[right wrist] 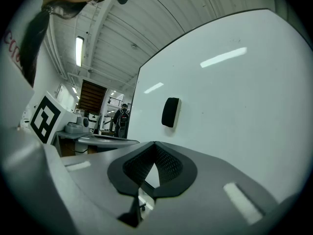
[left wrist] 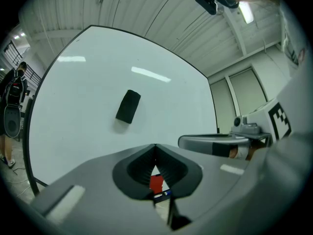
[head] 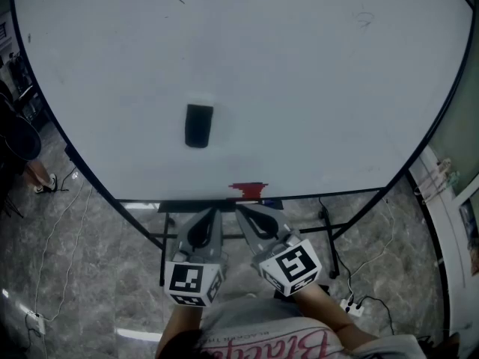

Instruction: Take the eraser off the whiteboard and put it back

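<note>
Fingers (head: 203,226) well short of eraser (head: 198,126)

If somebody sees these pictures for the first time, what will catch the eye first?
The large white whiteboard fills most of the head view, and a black rectangular eraser sticks to it alone, left of its middle. Below the board's lower edge, the grey left gripper and the grey right gripper, each bearing a marker cube, point side by side at the board, jaws shut and empty.

The eraser (head: 198,126) clings to the whiteboard (head: 322,81), left of centre.
</note>
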The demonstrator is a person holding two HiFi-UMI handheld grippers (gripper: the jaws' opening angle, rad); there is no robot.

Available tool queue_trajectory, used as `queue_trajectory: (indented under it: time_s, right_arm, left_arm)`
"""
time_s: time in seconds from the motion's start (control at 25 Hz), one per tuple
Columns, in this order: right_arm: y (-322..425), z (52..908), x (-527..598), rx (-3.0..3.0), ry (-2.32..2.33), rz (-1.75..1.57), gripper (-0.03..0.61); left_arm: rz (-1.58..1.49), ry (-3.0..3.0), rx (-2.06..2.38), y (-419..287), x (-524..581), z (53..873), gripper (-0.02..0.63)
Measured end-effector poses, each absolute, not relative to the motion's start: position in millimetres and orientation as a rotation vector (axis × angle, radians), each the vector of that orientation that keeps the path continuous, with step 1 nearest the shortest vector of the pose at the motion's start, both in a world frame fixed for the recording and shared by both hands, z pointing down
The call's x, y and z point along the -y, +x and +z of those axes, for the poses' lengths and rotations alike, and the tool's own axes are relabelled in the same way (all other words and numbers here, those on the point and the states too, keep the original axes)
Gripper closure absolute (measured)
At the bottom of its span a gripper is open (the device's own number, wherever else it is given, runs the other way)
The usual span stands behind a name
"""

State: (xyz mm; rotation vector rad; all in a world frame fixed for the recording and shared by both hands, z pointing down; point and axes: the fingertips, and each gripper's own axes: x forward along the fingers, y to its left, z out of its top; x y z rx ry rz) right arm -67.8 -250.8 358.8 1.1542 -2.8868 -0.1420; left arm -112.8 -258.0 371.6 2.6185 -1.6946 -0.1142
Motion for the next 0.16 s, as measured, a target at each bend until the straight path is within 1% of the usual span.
queue_trajectory:
  time_s: [0.16]
  right_arm:
    - [-71.0,359.2,250.8,2.891,1.145,-0.149,0.578]
  left_arm:
    - [-0.138,2.593,1.678,-116.5,260.0,374.0,0.615]
